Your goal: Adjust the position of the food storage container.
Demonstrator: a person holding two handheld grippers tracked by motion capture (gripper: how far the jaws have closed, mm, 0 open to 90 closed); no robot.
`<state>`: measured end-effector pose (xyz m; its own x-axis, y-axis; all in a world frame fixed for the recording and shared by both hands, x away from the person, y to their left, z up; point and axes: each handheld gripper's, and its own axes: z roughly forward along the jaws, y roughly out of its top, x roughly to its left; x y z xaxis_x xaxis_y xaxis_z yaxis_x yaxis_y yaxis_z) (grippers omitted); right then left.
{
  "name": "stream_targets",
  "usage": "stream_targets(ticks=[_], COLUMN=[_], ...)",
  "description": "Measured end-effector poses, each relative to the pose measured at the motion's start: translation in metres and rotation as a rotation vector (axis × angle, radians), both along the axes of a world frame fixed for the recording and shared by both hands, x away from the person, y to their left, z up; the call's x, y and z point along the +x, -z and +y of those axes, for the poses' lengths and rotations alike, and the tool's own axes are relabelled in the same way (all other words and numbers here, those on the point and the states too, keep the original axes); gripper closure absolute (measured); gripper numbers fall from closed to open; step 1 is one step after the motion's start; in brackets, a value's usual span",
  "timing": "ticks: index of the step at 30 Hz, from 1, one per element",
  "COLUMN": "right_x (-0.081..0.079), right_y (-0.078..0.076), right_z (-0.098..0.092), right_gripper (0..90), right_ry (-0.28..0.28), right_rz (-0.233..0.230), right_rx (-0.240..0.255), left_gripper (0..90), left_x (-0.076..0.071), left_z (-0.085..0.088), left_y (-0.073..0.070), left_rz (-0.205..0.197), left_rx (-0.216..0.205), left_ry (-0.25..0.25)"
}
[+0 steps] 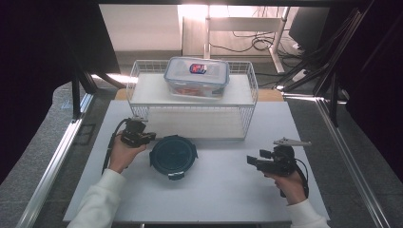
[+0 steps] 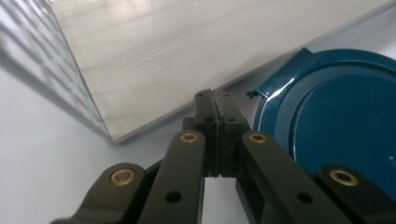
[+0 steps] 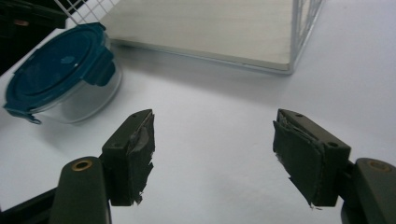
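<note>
From the high view, the left gripper [image 1: 151, 137] lies level in a hand with a white sleeve, pointing toward the round clear container with a dark blue clip-on lid [image 1: 173, 155] and ending just beside its rim. The container sits upright on the white table [image 1: 223, 194], in front of the white wire rack with a pale shelf board [image 1: 142, 92]. On the rack stands a rectangular clear lidded box [image 1: 196, 77] with a red and blue label too small to read. The right gripper [image 1: 249, 160] is held level, well apart from the container, pointing at it across bare table.

In the left gripper view, the left gripper [image 2: 217, 105] has its two black jaws pressed flat together with nothing between them; the blue lid lies just to their right, one clip tab sticking out toward the shelf board.

In the right gripper view, the right gripper [image 3: 212, 140] has its jaws standing wide apart over the bare table, their pads worn and ragged. The container sits far left, lid uppermost, clip tabs folded down.
</note>
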<state>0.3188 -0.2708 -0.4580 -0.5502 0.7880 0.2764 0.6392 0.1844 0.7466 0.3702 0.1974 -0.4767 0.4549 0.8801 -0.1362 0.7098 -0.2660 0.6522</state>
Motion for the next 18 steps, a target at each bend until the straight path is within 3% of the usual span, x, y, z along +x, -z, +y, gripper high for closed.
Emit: stream_targets(ticks=[3,4,7,10,12,18], right_x=[0.0,0.0,-0.001,0.0,0.0,0.001], right_y=[0.0,-0.001,-0.001,0.0,0.0,0.0], right_z=[0.001,0.002,0.003,0.002,0.001,-0.001], right_gripper=[29.5,29.5,29.5,29.5,29.5,29.5], right_ry=[-0.007,-0.005,-0.006,-0.004,-0.001,0.01], right_rz=[0.011,0.015,0.019,0.017,0.015,0.016], right_rx=[0.022,0.018,0.019,0.017,0.016,0.019], left_gripper=[89.9,90.0,90.0,90.0,90.0,90.0], left_x=[0.004,0.006,0.008,0.01,0.01,0.012], left_z=[-0.001,-0.003,-0.003,-0.006,-0.007,-0.008], left_y=[0.002,0.005,0.007,0.011,0.011,0.015], left_rz=[0.017,0.025,0.046,0.071,0.074,0.083], left_rx=[0.029,0.01,0.011,0.004,0.018,0.006], left_ry=[0.028,0.023,0.036,0.083,0.088,0.096])
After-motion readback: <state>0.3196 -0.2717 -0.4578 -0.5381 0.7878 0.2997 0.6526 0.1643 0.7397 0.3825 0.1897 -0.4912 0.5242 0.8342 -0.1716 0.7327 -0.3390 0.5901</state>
